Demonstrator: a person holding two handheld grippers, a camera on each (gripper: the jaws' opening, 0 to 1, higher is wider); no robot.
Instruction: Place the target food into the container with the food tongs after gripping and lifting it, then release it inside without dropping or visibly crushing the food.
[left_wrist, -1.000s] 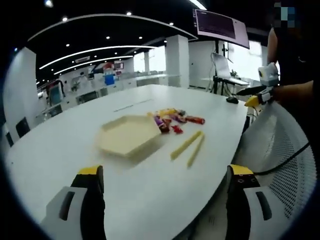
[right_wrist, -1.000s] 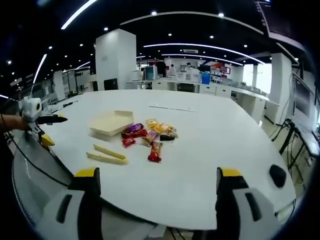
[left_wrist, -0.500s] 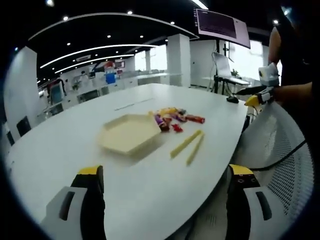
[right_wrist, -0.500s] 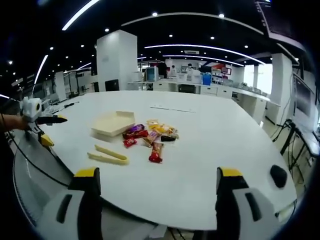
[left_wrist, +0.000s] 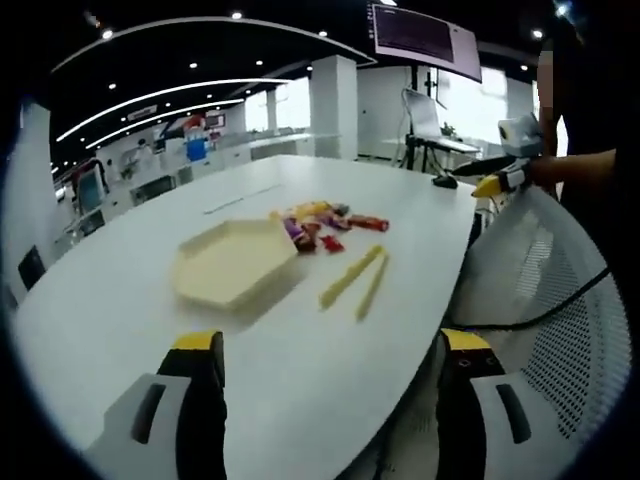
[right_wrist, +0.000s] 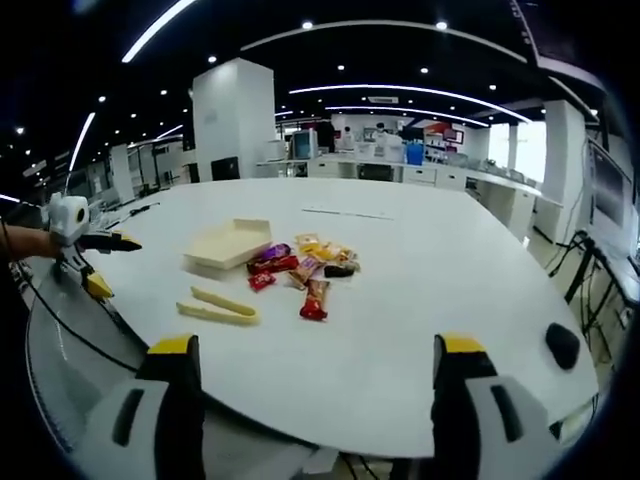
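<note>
Both grippers (left_wrist: 325, 400) (right_wrist: 310, 405) creep nearer the tongs (left_wrist: 354, 279) beside the container (left_wrist: 230, 262), fingers apart, nothing gripped yet.

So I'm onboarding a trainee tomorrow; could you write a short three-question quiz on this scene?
1. True or false: the tongs already lie inside the container.
2. The snack packets lie: A) in the container, B) on the white table beside it, C) on the mesh chair.
3. Fill in: both the left gripper and the right gripper are ____.

Key: 1 false; 2 B; 3 open.
</note>
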